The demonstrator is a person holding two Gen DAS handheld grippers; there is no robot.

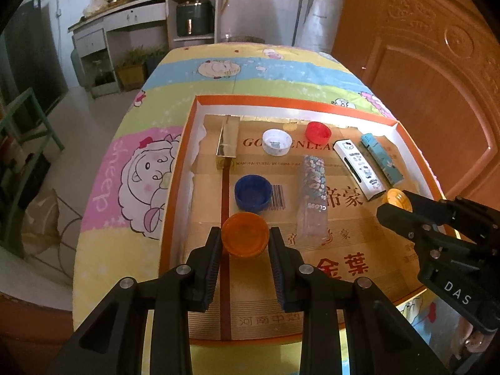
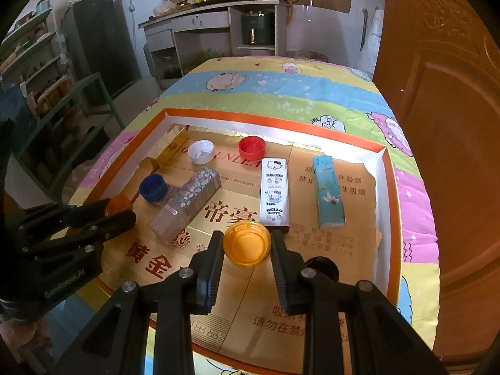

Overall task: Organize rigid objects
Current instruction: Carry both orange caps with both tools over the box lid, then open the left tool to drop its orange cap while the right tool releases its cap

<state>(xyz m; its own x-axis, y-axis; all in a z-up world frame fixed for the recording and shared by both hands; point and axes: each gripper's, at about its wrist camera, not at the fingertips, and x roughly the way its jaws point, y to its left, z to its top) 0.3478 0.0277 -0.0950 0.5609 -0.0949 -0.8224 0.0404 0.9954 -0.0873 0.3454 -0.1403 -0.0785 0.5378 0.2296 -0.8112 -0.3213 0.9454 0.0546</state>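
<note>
An orange-rimmed tray (image 1: 187, 131) lined with gold cardboard holds several caps and small boxes. My left gripper (image 1: 245, 239) is shut on an orange cap (image 1: 245, 237), near the tray's left front. My right gripper (image 2: 247, 243) is shut on a yellow cap (image 2: 247, 245); it also shows in the left wrist view (image 1: 394, 200). A blue cap (image 1: 252, 192), white cap (image 1: 277, 141) and red cap (image 1: 318, 132) lie further back. A clear floral box (image 1: 312, 193), a white Hello Kitty box (image 1: 359, 165), a teal box (image 1: 379, 159) and a gold box (image 1: 227, 142) also lie in the tray.
The tray sits on a table with a sheep-print cloth (image 1: 131, 172). A wooden door (image 1: 437, 78) stands close on the right. A kitchen counter (image 1: 140, 6) and a green frame (image 1: 28, 118) are beyond the table's left and far sides.
</note>
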